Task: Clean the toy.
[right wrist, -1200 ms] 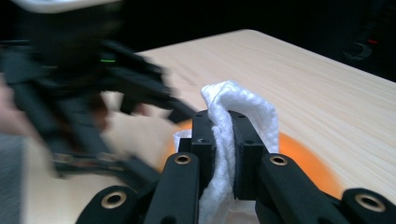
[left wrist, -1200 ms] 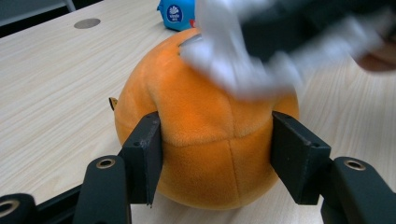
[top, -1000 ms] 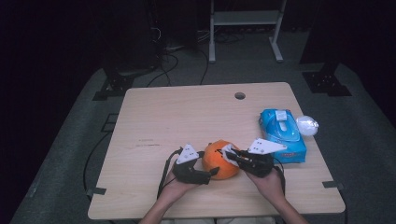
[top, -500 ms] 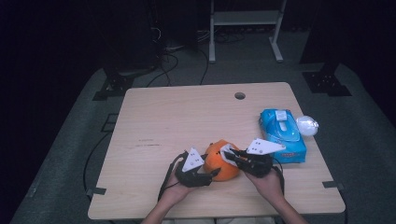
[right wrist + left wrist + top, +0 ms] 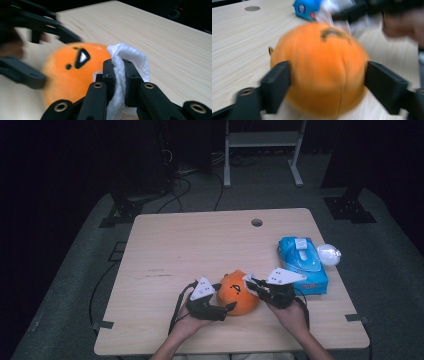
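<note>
An orange plush (image 5: pixel 239 292) is seen on the near half of the table (image 5: pixel 200 245), between the two grippers. It is round, with a dark mark and a small dark dot on its upper side; in the right gripper view (image 5: pixel 75 72) a pale triangle is seen inside that mark.

The left gripper (image 5: pixel 225 309) is set around the plush's near-left side. In the left gripper view the plush (image 5: pixel 319 67) is seen between the black jaws, one at each flank. The jaws have just been opening, and with the blur it cannot be told whether the pads press on the plush or merely lie against it.

The right gripper (image 5: pixel 252 282) is closed on a white wipe (image 5: pixel 125 67), which is pinched between the jaws and folded over their tips. The wipe is held at the plush's upper right side, touching it or just beside it. In the high view the wipe (image 5: pixel 248 279) shows as a small white scrap at the gripper's tip.

A blue pack (image 5: pixel 302 264) of wipes lies to the right, just beside the right gripper, with a white flap on its top. A crumpled white ball (image 5: pixel 328 254) lies at the pack's far right edge, near the table's rim. A round hole (image 5: pixel 257 222) is set in the table's far side, well apart from the plush.
</note>
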{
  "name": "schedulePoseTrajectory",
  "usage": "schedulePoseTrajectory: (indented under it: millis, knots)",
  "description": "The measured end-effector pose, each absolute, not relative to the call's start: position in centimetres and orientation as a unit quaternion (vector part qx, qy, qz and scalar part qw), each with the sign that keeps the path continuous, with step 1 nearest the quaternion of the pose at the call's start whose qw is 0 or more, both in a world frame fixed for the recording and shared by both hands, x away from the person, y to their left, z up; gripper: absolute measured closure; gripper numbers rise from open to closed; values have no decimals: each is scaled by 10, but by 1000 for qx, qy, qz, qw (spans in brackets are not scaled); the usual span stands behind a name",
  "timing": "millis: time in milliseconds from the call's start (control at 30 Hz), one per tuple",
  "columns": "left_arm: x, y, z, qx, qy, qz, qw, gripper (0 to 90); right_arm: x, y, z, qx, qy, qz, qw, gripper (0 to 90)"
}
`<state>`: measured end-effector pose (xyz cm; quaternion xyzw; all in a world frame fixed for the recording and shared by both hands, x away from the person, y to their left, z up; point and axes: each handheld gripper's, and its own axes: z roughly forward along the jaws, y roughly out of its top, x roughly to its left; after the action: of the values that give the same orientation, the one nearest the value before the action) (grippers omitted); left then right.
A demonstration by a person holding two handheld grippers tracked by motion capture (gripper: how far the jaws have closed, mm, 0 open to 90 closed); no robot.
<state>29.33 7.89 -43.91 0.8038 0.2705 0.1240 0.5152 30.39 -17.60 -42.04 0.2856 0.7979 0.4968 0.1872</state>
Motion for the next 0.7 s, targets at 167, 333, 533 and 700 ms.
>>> schedulePoseTrajectory:
  millis: [167,333,533,700]
  knots:
    - [296,88,-443,815,268,131,497,319,299,-163,-416,257,797,523,157,811]
    - [300,94,-442,802,274,113,518,266,308,-176,-424,286,798,499,178,811]
    - [303,89,-442,799,281,120,518,259,295,-161,-420,260,797,527,141,811]
    - [305,99,-446,801,289,114,512,341,305,-170,-424,280,793,520,148,812]
